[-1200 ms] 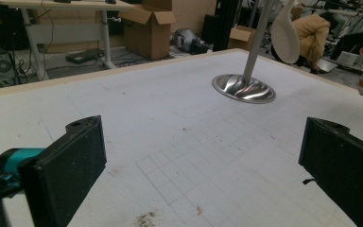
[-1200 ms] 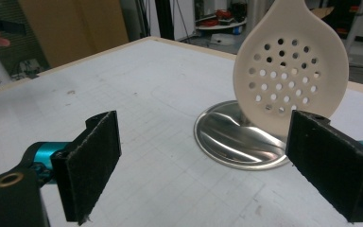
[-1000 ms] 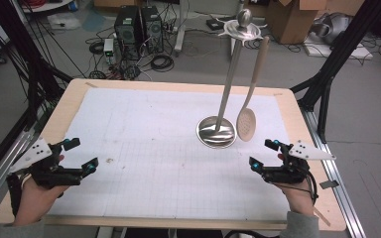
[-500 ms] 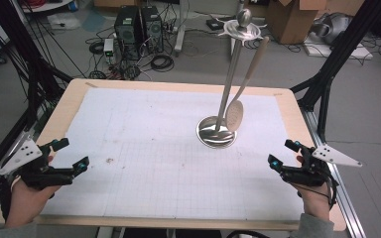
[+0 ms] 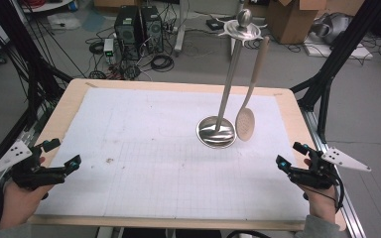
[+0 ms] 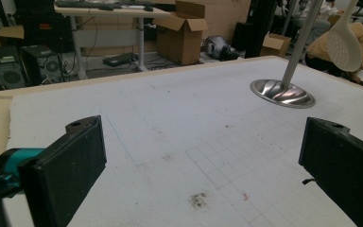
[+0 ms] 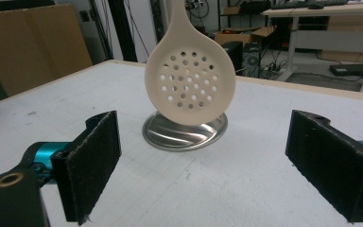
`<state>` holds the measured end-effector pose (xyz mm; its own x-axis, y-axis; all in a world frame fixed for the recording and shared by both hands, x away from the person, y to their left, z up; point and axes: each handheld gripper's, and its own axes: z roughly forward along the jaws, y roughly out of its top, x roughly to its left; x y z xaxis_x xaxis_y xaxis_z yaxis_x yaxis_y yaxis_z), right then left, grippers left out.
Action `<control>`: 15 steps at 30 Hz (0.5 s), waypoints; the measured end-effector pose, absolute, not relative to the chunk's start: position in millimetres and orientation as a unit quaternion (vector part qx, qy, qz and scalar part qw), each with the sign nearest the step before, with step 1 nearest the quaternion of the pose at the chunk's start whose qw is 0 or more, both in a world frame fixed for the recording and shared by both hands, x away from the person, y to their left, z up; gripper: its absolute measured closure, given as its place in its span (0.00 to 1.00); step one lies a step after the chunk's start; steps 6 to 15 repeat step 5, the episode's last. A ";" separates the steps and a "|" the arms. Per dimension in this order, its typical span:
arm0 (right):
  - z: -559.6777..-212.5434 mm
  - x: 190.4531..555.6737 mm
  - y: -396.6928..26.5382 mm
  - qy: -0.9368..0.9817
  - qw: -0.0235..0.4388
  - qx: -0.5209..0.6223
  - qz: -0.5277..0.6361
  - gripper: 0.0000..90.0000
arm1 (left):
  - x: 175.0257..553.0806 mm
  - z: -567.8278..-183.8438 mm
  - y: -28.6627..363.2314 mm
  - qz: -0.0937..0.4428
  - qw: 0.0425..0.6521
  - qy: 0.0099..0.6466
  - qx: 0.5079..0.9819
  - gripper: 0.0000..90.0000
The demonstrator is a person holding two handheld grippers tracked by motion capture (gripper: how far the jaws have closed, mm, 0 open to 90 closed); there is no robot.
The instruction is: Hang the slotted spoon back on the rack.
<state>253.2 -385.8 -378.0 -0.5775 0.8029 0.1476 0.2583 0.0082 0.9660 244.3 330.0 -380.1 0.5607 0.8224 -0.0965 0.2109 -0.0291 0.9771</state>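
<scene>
A pale slotted spoon (image 5: pixel 245 123) hangs from a hook on the steel utensil stand (image 5: pixel 217 131), right of the bench's (image 5: pixel 69 104) centre, its perforated bowl clear of the round base so it can drip and be lifted off. The left tongs (image 5: pixel 63 152) and right tongs (image 5: pixel 287 153) rest wide open and empty at the near corners.

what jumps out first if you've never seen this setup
A tall steel stand rises from a round base right of the table's middle, and a cream slotted spoon hangs from its top, its holed bowl just above the white mat. At the near corners the left gripper and right gripper are held wide open, both empty and well apart from the stand.
</scene>
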 end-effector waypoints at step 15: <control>-378.2 252.0 -388.1 0.669 0.236 0.393 0.585 0.11 | 246.3 -380.6 326.9 0.260 0.579 0.385 0.670 0.02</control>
